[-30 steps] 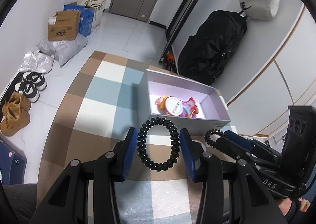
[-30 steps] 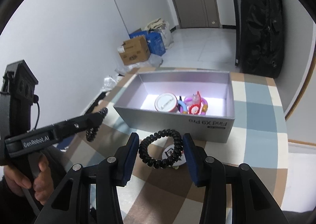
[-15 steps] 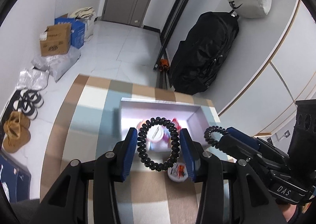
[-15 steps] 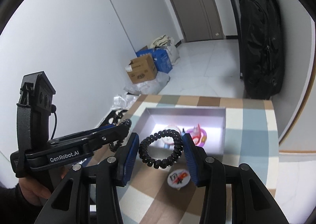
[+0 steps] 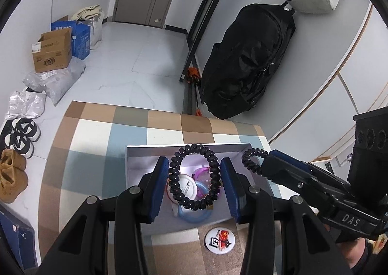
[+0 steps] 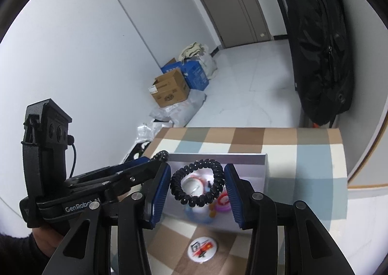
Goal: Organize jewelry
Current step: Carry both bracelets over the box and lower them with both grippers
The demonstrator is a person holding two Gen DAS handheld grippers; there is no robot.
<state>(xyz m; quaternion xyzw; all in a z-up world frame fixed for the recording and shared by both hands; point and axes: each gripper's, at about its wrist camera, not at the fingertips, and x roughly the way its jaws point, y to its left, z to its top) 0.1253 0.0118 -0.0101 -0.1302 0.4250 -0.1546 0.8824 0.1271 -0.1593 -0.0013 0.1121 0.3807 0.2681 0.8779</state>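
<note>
Left tongs and right tongs each pinch a black coil bracelet above the open grey box (trinkets inside) on the checked table. A round badge lies just before the box; black bag against the wall.

Two black coil hair ties, one open box, one round badge, two cardboard boxes, two bags and two pairs of shoes.
</note>
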